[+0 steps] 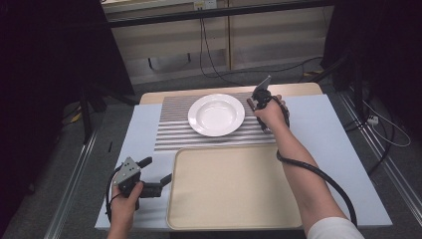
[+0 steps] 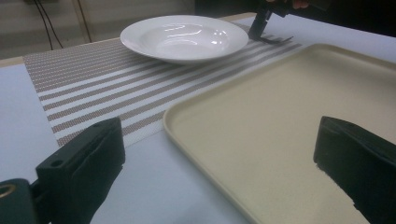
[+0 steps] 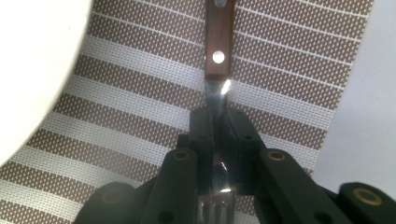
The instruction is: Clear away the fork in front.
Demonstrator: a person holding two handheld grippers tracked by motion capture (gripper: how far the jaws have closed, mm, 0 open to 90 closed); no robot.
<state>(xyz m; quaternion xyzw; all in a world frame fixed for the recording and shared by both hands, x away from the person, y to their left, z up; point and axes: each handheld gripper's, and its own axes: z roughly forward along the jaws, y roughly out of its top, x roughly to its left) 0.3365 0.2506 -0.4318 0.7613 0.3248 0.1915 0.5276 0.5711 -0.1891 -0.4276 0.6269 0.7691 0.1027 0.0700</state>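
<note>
A fork with a brown riveted wooden handle lies along the striped placemat, just right of the white plate. My right gripper is shut on the fork's metal neck, with the tines toward the camera and the handle pointing away. From the high view the right gripper points down at the plate's right edge. In the left gripper view the fork's tines rest on the mat under it. My left gripper stands open and holds nothing, at the left rim of the beige tray.
The beige tray takes up the near middle of the white tabletop. The plate sits on the placemat beyond it. A black cable trails along the right forearm. Dark floor and cables surround the table.
</note>
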